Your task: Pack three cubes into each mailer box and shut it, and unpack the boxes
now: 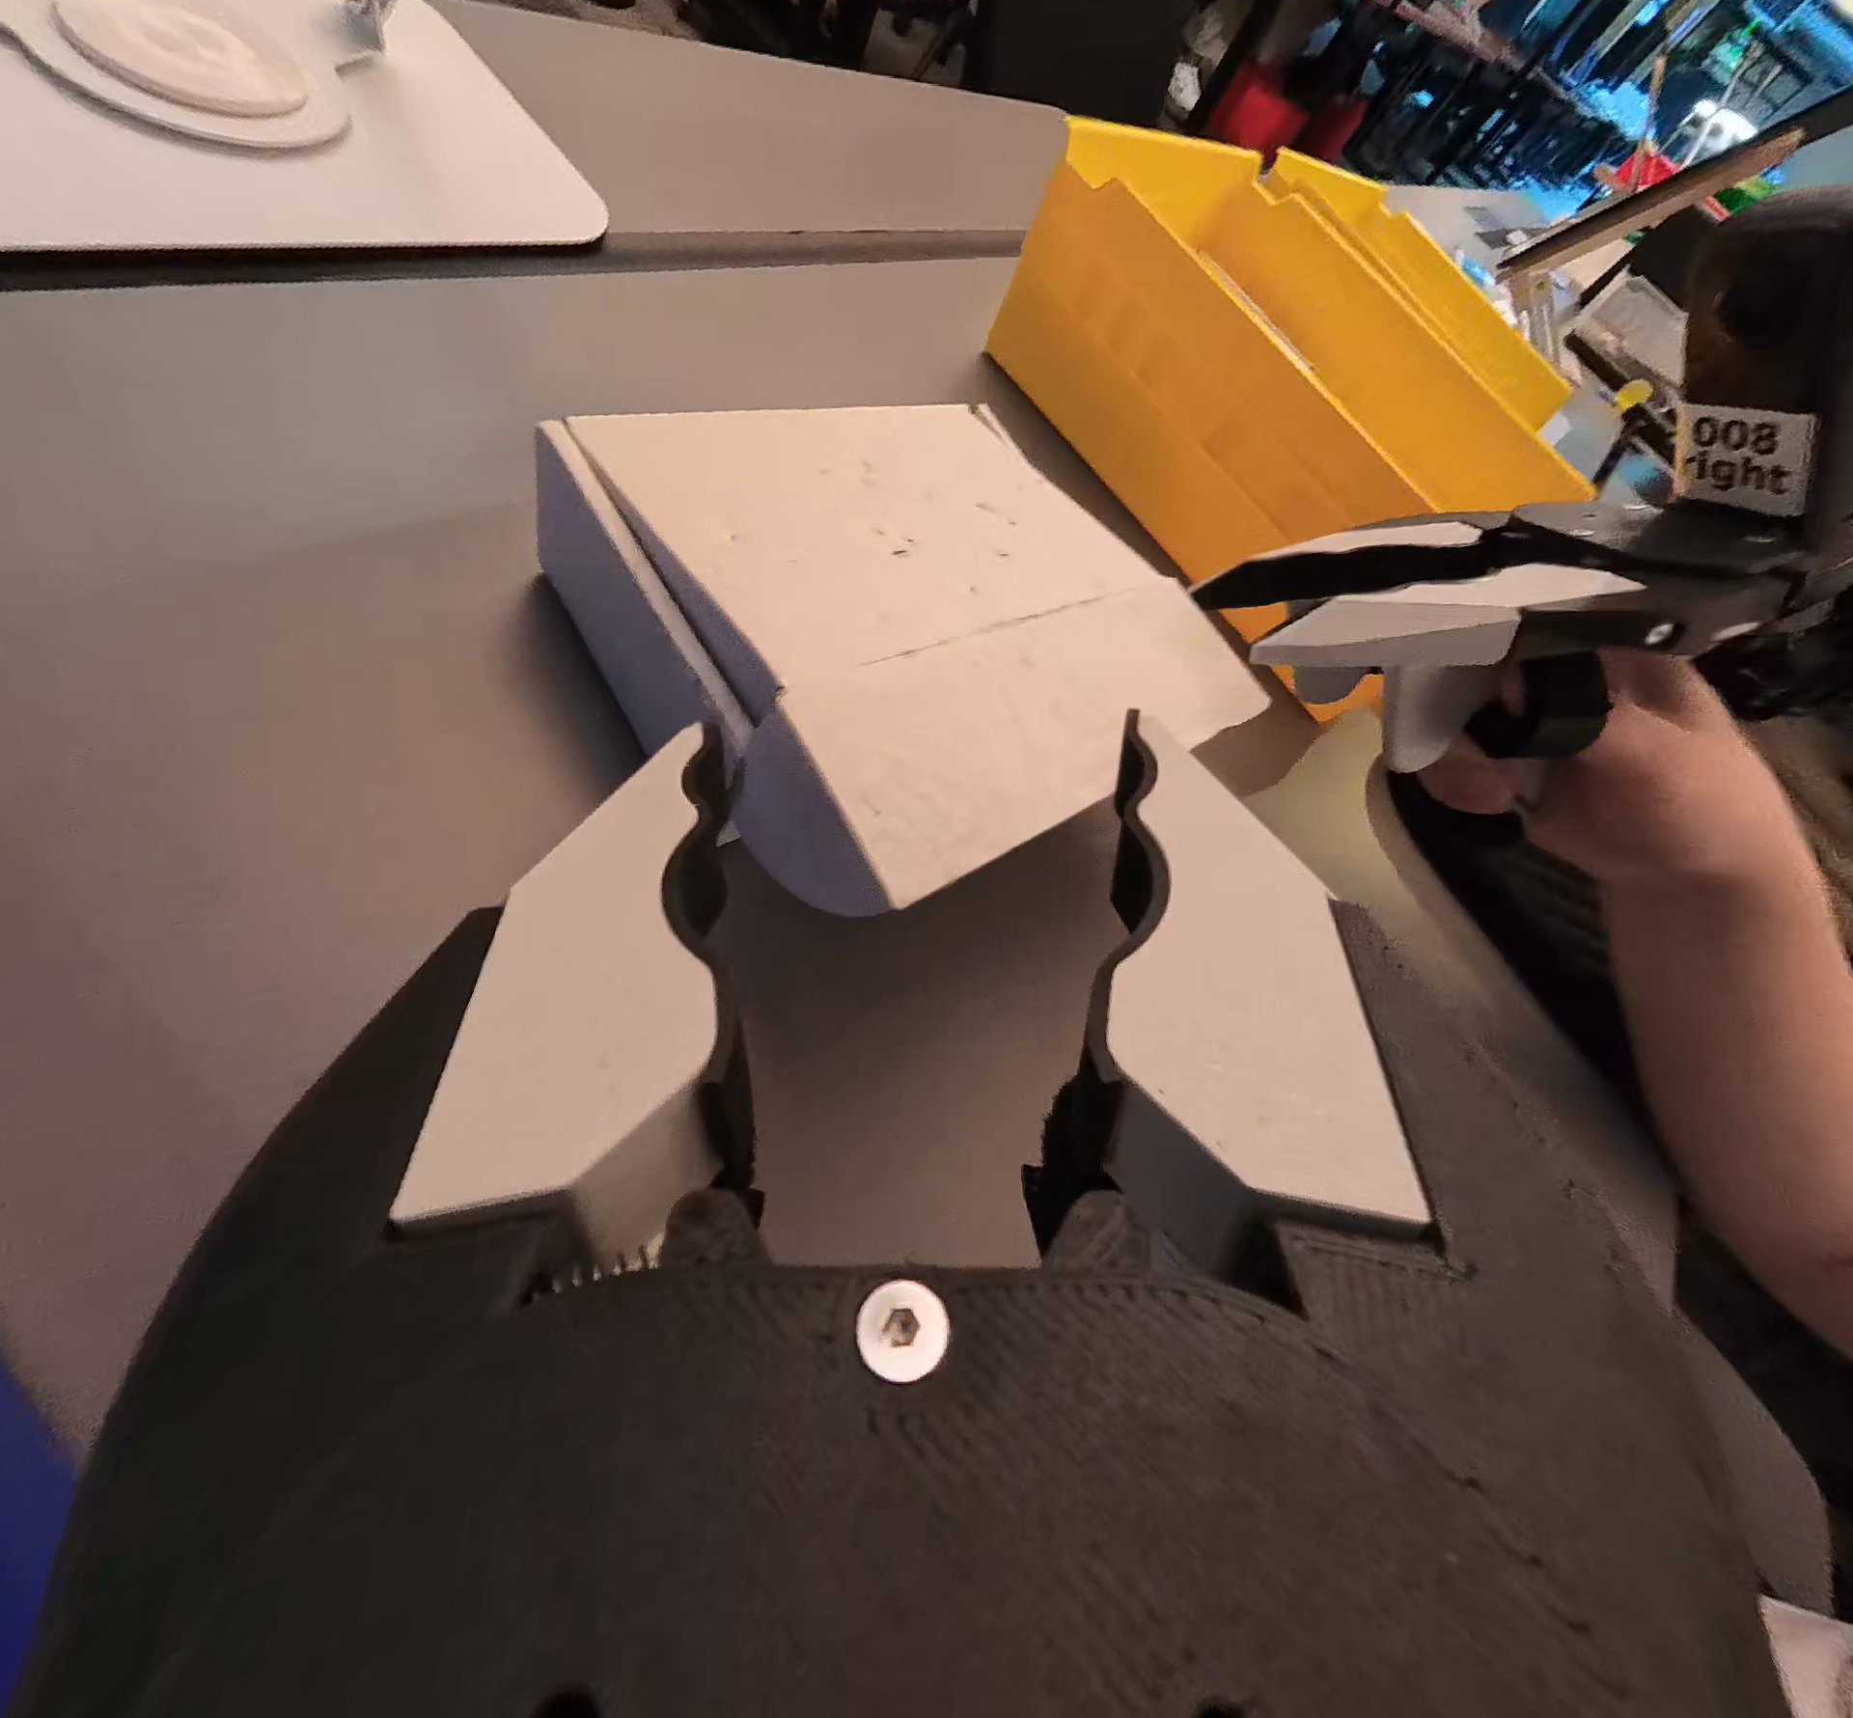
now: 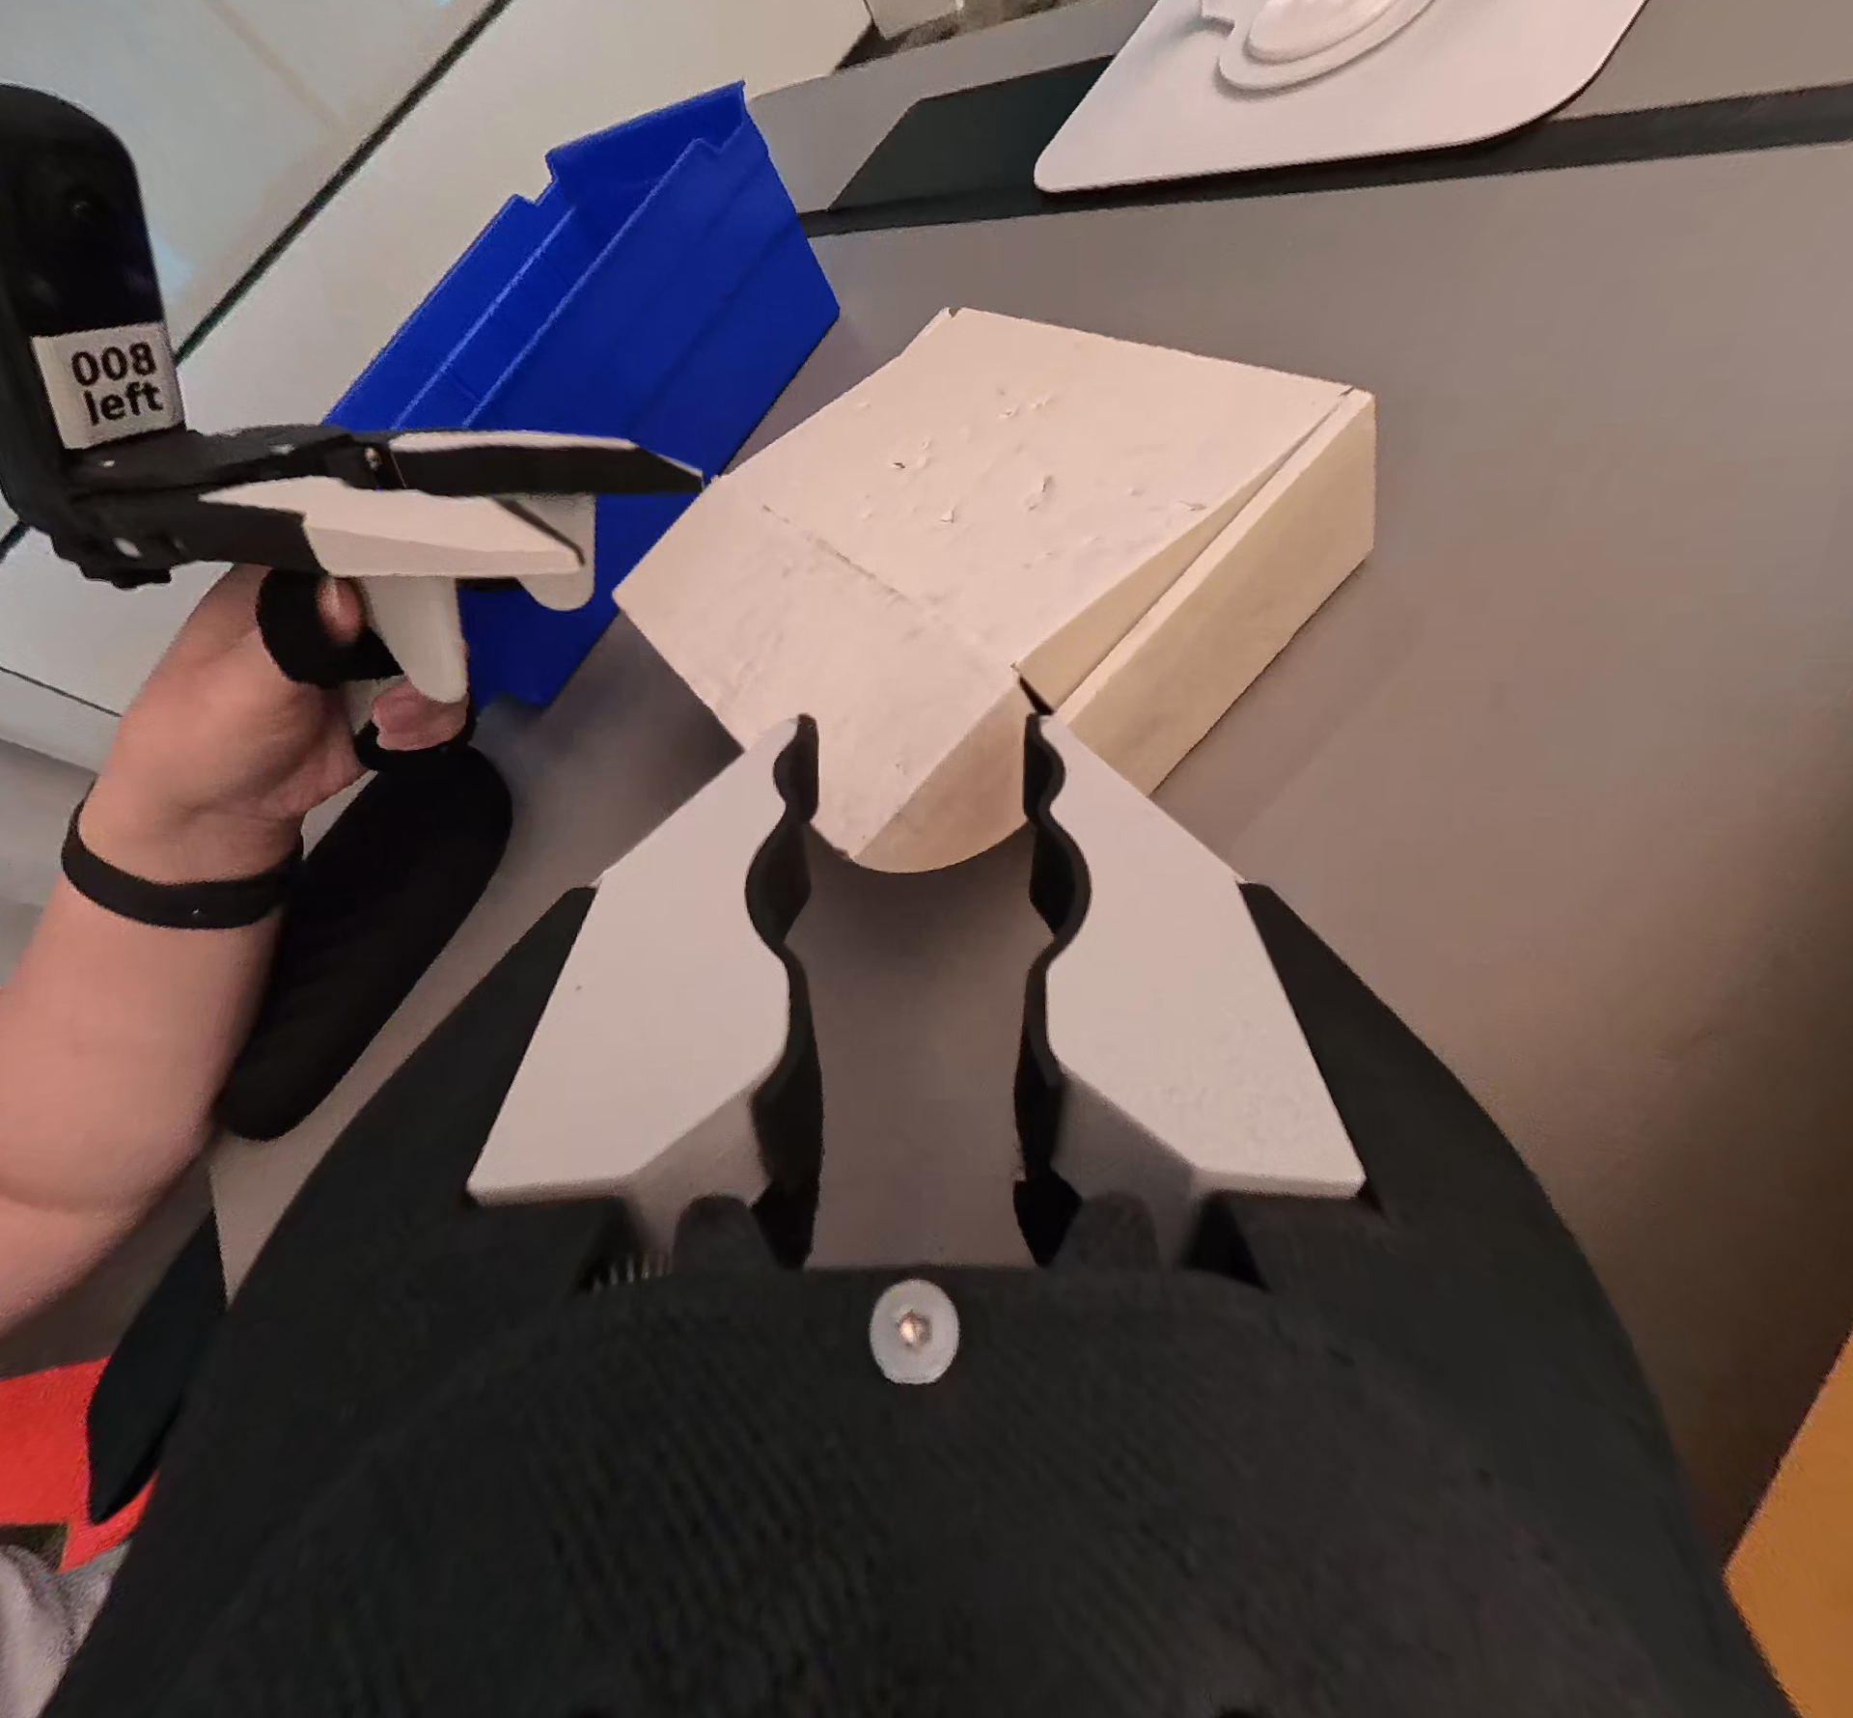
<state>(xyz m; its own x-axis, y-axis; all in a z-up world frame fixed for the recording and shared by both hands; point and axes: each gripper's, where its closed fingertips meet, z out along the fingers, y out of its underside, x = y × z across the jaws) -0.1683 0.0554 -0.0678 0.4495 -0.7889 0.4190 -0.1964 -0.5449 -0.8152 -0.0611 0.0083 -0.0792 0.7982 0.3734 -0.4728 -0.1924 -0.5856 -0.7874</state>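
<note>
A white mailer box (image 1: 852, 567) lies on the grey table (image 1: 301, 567). Its lid is down, and the front flap sticks out untucked toward me, with a curved side tab at each near corner. No cubes are in view. My left gripper (image 1: 917, 737) is open and empty, its fingers astride the flap's near left corner. My right gripper (image 2: 917, 732) is open and empty at the near right corner of the box (image 2: 1003, 507). Each gripper also shows side-on in the other's view, the right gripper (image 1: 1228, 622) and the left gripper (image 2: 642, 512), both beside the flap.
A yellow bin (image 1: 1253, 366) stands just right of the box. A blue bin (image 2: 602, 316) stands just left of it. A white stand base (image 1: 251, 136) sits at the back of the table. A dark rounded object (image 2: 371, 918) lies under the left hand.
</note>
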